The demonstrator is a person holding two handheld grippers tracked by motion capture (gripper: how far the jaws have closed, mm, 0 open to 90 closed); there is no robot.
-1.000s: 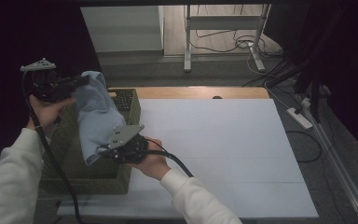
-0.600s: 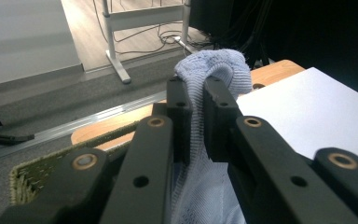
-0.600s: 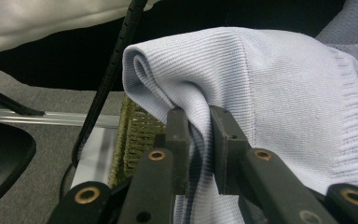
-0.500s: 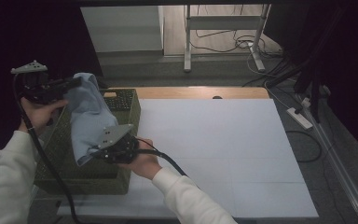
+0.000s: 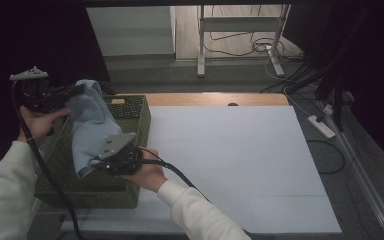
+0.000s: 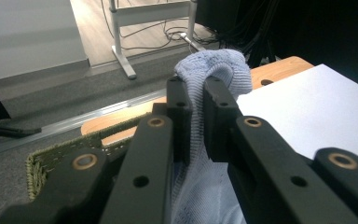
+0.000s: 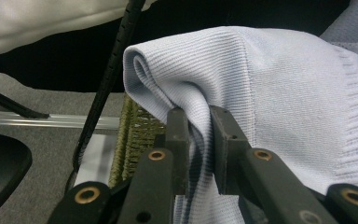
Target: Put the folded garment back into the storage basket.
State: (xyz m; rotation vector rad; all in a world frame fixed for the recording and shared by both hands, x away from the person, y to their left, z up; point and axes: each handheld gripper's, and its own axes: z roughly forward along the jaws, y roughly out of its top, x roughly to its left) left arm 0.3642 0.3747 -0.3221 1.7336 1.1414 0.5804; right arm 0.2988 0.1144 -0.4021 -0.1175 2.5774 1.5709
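While both hands hold their tools over the green woven basket [image 5: 130, 115], a pale blue knitted cloth [image 5: 91, 125] hangs stretched between them above that basket. The left gripper [image 5: 77, 91] sits above the basket's far left corner, and in the left gripper view its two black jaws are nearly closed, pinching a bunched fold of the cloth [image 6: 214, 70] that bulges out beyond the tips. The right gripper [image 5: 96, 161] is lower, over the basket's near half, pointing toward the basket's left side; in the right gripper view its jaws are likewise drawn almost together on a rolled edge of the cloth [image 7: 261, 84], with the basket's weave [image 7: 135, 135] showing just behind. From the left grip the cloth runs down across the basket's opening to the right grip, clear of the rim as far as can be told. The basket stands at the left edge of the white table sheet [image 5: 240, 160], whose bare expanse lies to the basket's right. A black cable [image 5: 180, 175] trails from the right gripper away from the basket along the person's white sleeve [image 5: 200, 215]
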